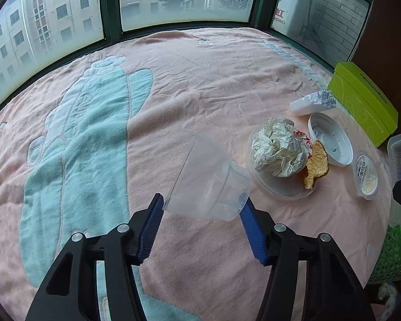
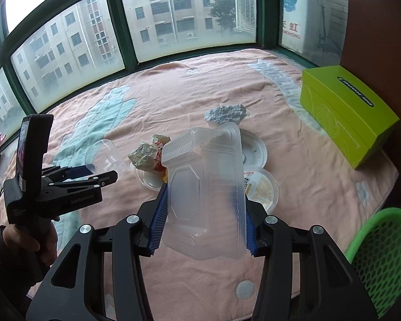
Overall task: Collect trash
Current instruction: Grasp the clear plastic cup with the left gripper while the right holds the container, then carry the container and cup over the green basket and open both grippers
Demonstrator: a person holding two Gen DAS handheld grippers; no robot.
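The clear cup (image 1: 209,184) is being pinched at its rim by the left gripper (image 1: 201,211), half closed; slippage is being risked. The clamshell box (image 2: 204,198) is being clamped by the right gripper (image 2: 203,214), nearly closed; crushing is being risked.

Pink blanket (image 1: 200,80) under green box (image 1: 361,101), foam chunk (image 1: 312,103), lid (image 1: 331,139).

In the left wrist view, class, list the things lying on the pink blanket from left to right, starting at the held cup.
Clear plastic cup in the left gripper → crumpled white paper ball → dried orange peel → round sealed snack tub → lime-green cardboard box.
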